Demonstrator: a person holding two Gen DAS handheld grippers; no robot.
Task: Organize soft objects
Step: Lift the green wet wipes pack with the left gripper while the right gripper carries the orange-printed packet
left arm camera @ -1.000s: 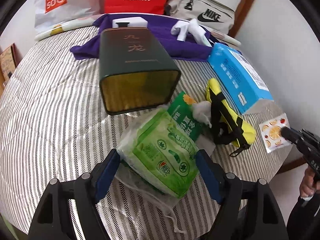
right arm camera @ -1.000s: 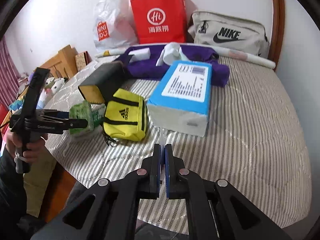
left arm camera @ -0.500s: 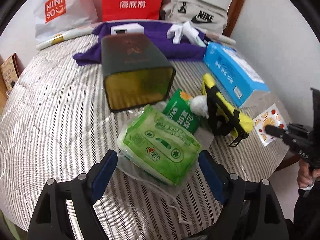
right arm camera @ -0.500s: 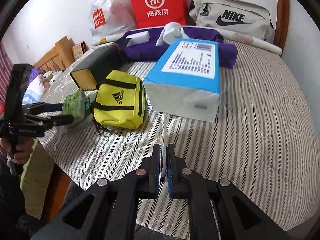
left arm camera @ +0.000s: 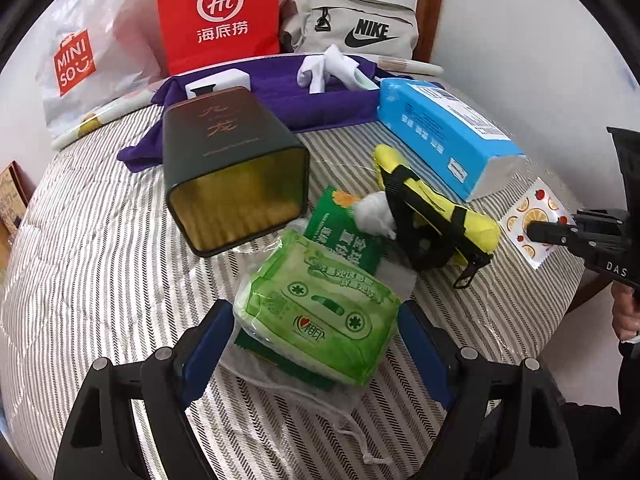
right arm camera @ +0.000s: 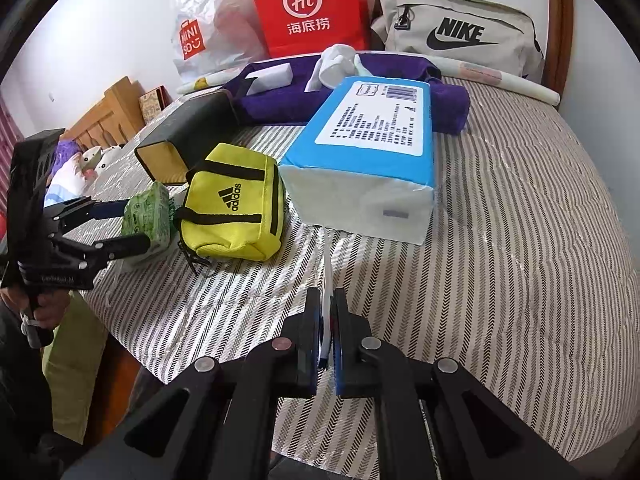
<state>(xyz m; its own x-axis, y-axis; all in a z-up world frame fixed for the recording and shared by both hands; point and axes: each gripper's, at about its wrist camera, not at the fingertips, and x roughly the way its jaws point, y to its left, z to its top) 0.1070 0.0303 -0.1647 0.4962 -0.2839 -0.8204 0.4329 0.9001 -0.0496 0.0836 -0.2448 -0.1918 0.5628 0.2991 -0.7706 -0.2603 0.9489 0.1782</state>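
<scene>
My left gripper [left arm camera: 316,344] is open, its blue pads on either side of a green tissue pack [left arm camera: 320,312] that lies on a mesh drawstring pouch on the striped bed. They stand at the pack's sides; I cannot tell if they touch it. My right gripper [right arm camera: 328,312] is shut on a thin fruit-print sachet [right arm camera: 327,272], seen edge-on here and flat in the left wrist view [left arm camera: 534,220]. A yellow Adidas pouch [right arm camera: 236,208] and a blue tissue brick [right arm camera: 372,160] lie between the two grippers.
A dark green open tin [left arm camera: 232,168] lies on its side behind the green pack. A purple towel [left arm camera: 320,100] with white socks [left arm camera: 326,68] lies further back. A red paper bag [left arm camera: 218,12], a Miniso bag [left arm camera: 80,60] and a Nike bag [left arm camera: 352,28] stand against the wall. The bed edge [right arm camera: 132,344] is near.
The left gripper has drawn back slightly and lowered, with the green pack still between its open fingers. The right gripper has moved forward toward the blue tissue brick, still holding the sachet.
</scene>
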